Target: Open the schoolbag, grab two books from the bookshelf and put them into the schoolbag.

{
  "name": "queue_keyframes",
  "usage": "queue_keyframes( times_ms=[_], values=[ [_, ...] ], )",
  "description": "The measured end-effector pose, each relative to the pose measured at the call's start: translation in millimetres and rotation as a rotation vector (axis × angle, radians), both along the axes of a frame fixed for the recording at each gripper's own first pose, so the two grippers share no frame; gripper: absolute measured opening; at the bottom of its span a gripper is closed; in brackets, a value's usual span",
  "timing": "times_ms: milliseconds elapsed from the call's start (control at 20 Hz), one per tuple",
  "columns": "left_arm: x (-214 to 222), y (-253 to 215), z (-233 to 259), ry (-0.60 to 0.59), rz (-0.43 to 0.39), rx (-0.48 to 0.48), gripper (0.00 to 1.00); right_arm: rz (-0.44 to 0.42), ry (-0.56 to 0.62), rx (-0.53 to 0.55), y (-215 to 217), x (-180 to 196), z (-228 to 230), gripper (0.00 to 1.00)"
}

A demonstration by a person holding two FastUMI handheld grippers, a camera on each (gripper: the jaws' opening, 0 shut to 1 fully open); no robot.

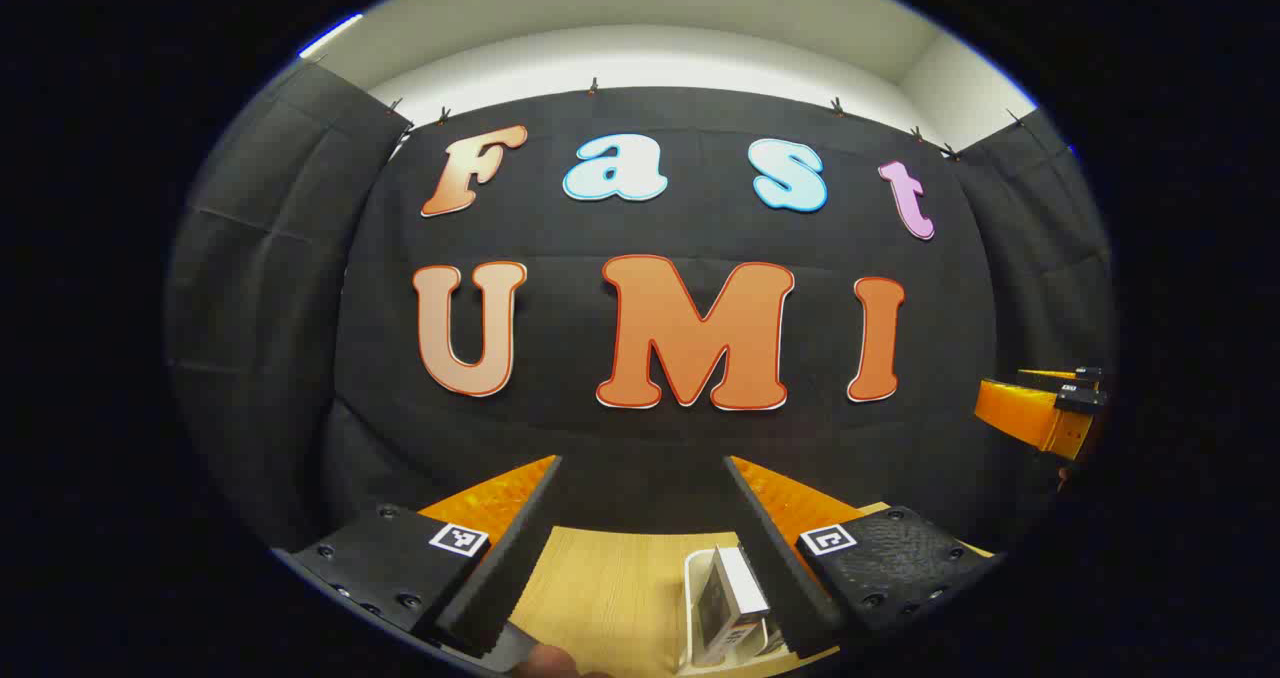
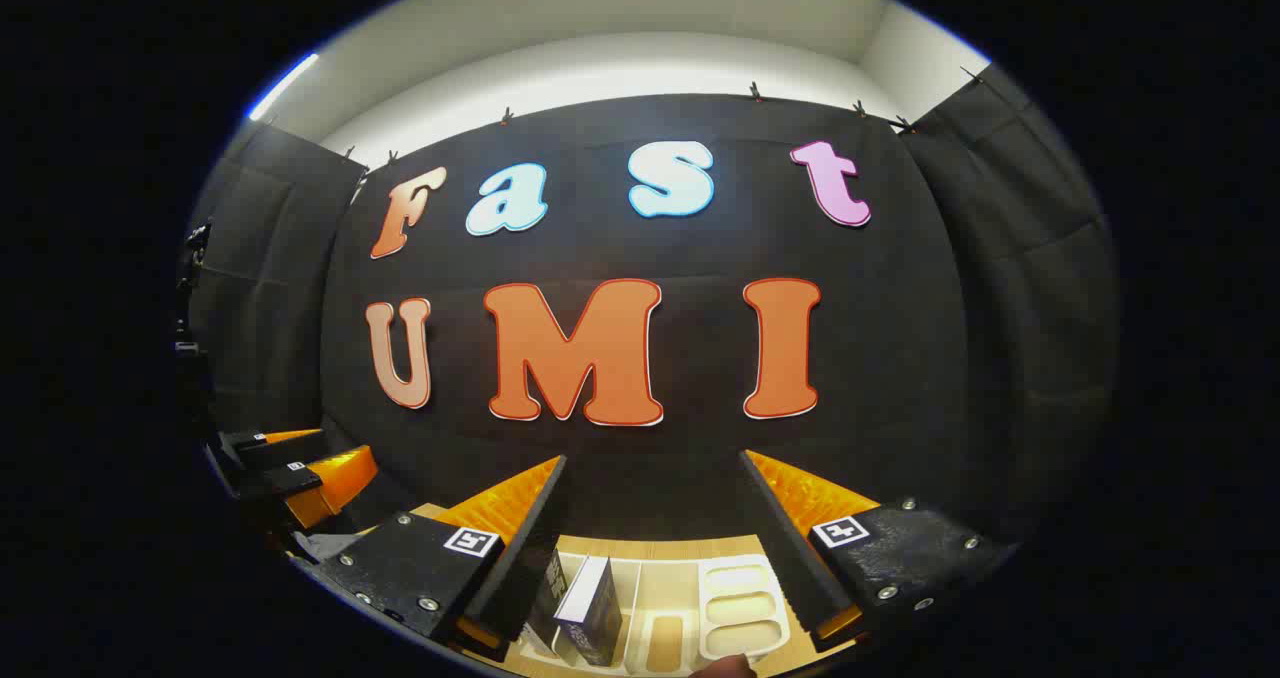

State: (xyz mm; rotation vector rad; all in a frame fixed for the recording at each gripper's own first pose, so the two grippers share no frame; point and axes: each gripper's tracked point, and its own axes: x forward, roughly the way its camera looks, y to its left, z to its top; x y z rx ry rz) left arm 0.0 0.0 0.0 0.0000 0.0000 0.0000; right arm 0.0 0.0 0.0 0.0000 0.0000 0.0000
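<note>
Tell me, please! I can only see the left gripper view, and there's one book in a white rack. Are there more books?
Observer: Yes. In the right gripper view, what looks like a second, darker book stands next to the white-edged book in the rack.
Operator: Is the whole rack full?
Observer: No. The slots on the other side of the rack have nothing in them.
Operator: Is the right gripper holding anything?
Observer: No. The right gripper is open above the rack, with nothing between its fingers.
</note>
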Motion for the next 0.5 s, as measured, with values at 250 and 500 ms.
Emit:
queue_keyframes(
  times_ms=[250, 500],
  values=[
    [10.3, 11.7, -3.5, 0.016, -0.039, -0.005, 1.00, -0.054, 0.051, 0.013, 9.9, 5.5, -13.6, 1.00],
    [10.3, 20.1, -12.3, 0.040, -0.050, -0.024, 0.98, -0.069, 0.056, 0.002, 16.7, 3.1, -15.5, 0.98]
  ],
)
